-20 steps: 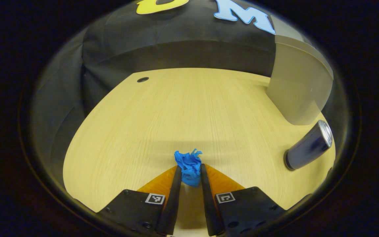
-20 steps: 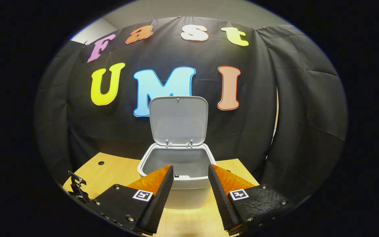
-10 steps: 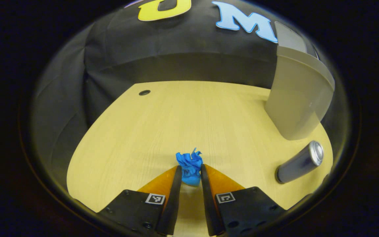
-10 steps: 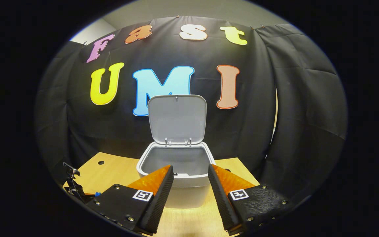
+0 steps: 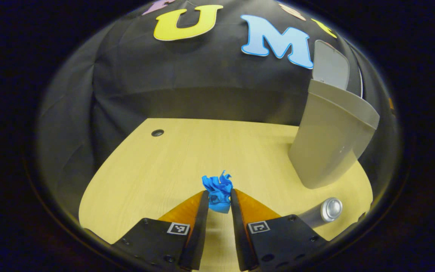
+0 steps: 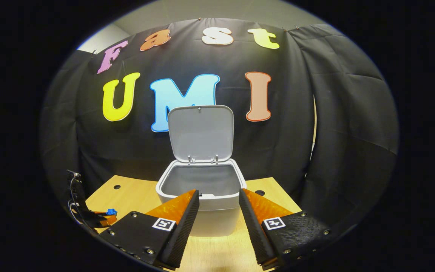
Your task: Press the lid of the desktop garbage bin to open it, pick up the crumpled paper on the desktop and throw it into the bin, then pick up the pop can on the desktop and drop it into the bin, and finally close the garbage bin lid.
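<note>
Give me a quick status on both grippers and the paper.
Left gripper shut on blue crumpled paper. Right gripper open before bin, lid up. Pop can lying beside bin.

The desktop [image 5: 172,162] is pale wood-grain laminate with a soft sheen; the bin [image 6: 217,217] and its raised lid [image 6: 201,132] look like smooth matt grey plastic. The crumpled paper [image 5: 217,190] is creased and matt; at four o'clock from it the pop can [image 5: 325,211] shows a shiny metal end; the booth wall [image 6: 334,113] is matt, wrinkled cloth.
</note>
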The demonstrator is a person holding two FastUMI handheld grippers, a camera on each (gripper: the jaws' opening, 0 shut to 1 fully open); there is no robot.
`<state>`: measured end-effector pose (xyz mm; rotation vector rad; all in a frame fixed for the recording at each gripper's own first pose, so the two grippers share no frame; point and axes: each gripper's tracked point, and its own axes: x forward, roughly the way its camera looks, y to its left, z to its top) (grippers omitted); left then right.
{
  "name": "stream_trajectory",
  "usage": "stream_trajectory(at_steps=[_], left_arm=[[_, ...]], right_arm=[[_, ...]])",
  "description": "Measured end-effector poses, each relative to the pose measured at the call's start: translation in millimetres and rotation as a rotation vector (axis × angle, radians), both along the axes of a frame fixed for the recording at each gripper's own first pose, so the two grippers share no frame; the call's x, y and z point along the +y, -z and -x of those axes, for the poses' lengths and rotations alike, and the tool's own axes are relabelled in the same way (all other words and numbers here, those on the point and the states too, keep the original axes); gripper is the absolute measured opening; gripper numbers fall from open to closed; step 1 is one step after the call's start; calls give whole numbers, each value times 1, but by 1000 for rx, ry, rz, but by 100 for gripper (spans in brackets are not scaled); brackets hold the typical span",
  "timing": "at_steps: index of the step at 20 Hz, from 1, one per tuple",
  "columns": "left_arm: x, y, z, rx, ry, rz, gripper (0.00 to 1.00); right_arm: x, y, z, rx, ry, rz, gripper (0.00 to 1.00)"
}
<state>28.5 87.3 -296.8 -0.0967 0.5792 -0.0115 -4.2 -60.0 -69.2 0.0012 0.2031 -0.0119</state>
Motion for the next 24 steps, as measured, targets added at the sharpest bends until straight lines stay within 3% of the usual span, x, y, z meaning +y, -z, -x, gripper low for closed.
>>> stream_trajectory(at_steps=[3,4,11,13,14,15,24], left_arm=[[-14,-26,-13,-44,36,5,43],[-18,-34,-18,-60,46,8,39],[-63,-96,-50,-171,138,24,44],[-81,-115,-58,-204,167,35,44],[-90,-122,-63,-220,183,39,39],[-99,-131,-66,-235,200,41,44],[-186,-185,-85,-340,355,67,41]], right_arm=[[-7,1,2,-6,15,-14,70],[-9,0,3,-7,21,-18,70],[-25,9,8,-2,61,-33,70],[-31,12,10,2,76,-41,70],[-34,12,11,3,84,-45,70],[-37,13,12,2,91,-47,70],[-58,21,19,11,150,-54,70]])
